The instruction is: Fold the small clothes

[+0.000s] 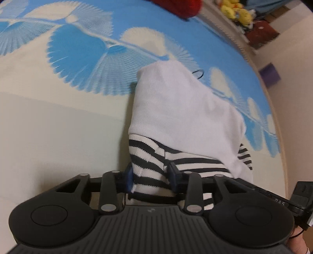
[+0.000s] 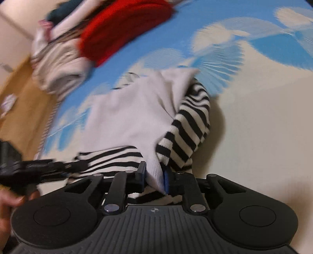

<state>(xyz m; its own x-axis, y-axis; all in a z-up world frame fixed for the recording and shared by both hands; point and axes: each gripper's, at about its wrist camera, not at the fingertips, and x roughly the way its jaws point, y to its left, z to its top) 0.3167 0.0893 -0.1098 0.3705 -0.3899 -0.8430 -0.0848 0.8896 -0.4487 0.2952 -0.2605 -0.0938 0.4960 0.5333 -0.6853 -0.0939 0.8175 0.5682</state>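
My left gripper clamps the striped garment; right gripper pinches its white part; uneven pull risks my losing that thin pinch.

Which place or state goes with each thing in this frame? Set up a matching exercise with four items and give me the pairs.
Things:
1. left gripper
2. right gripper
3. red garment
4. yellow plush toys

Places or states:
A. lies on the blue and white bedspread, beyond the clothes being handled
B. closed on the striped fabric
C. on a white shelf beside the bed
D. closed on a corner of the white cloth

Pairs: 1-B, 2-D, 3-A, 4-C
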